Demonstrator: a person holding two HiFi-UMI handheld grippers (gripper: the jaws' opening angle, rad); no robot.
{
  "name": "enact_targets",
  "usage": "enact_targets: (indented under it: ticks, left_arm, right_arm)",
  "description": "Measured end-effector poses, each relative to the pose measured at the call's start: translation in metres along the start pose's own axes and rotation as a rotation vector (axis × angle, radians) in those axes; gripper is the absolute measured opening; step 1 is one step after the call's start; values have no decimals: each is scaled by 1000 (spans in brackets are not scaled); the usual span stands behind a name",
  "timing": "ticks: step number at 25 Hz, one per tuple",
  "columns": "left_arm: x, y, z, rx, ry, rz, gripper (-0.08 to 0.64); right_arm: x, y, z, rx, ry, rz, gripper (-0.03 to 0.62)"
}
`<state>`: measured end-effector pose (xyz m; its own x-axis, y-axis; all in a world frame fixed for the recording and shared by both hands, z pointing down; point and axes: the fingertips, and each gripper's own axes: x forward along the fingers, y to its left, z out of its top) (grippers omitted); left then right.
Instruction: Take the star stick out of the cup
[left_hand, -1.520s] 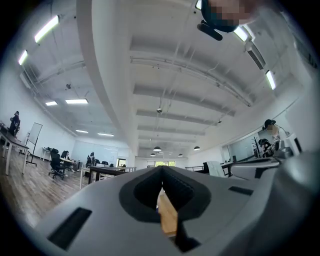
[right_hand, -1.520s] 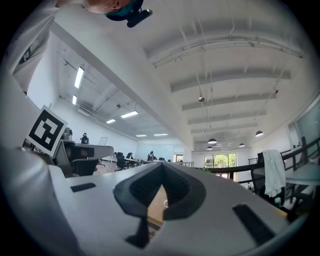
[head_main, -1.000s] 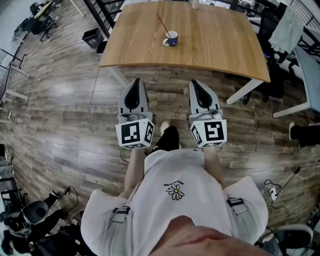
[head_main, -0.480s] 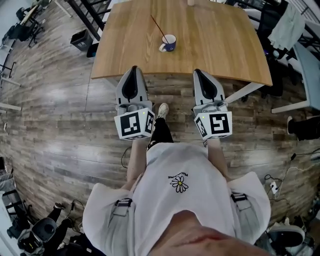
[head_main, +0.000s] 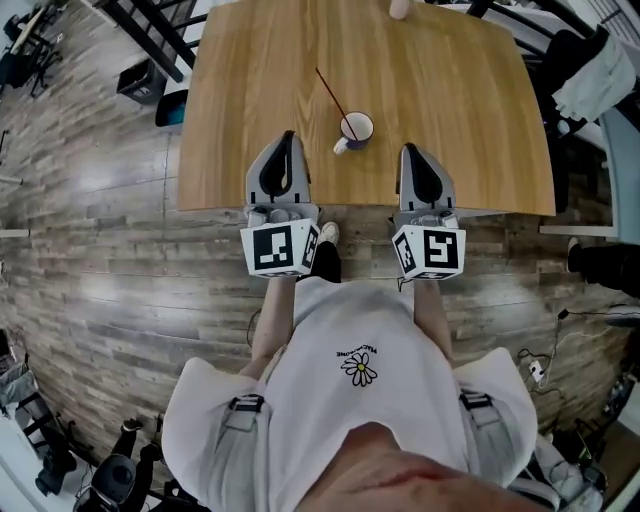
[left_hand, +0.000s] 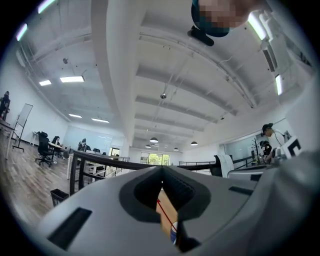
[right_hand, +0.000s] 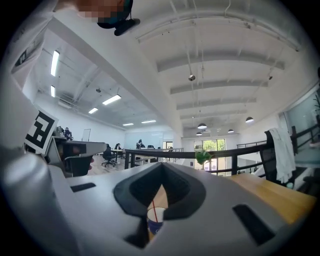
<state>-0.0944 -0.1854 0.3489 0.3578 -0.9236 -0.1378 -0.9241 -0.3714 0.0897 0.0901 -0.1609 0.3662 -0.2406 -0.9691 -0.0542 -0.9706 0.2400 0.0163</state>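
Note:
A blue cup with a white inside (head_main: 356, 128) stands on the wooden table (head_main: 470, 120), near its front edge. A thin dark red stick (head_main: 333, 94) leans out of the cup toward the far left; its star end is too small to make out. My left gripper (head_main: 287, 140) hovers over the table's front edge, left of the cup, shut and empty. My right gripper (head_main: 412, 151) is level with it to the cup's right, also shut and empty. Past the shut jaws, the left gripper view shows the stick (left_hand: 165, 215) and the right gripper view shows the cup (right_hand: 155, 221).
A small beige object (head_main: 400, 8) stands at the table's far edge. A black bin (head_main: 139, 81) and dark frames sit on the plank floor at the far left. Chairs and hanging clothes (head_main: 606, 70) crowd the right side. My feet are just under the table's front edge.
The person has walked up to the table. Both grippers, earlier over the floor, now reach over the table's front edge on either side of the cup. Both stayed shut.

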Motion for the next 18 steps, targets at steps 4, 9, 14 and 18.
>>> enact_targets:
  ticks: [4,9,14,18]
  left_arm:
    - [54,24,-16,-20,60,-64,17]
    - [96,40,-21,-45,62,-64,17]
    - [118,32,-21,-14,59,-80,16]
    - [125,38,-16,-1,40,-30,15]
  right_arm:
    - [59,-1,-8,21,34,-25,8]
    - [96,-4,-4,8,49,-15,8]
    - [112,-14,-5,17,61,30,7]
    - [127,-13,-10,29,63,89,8]
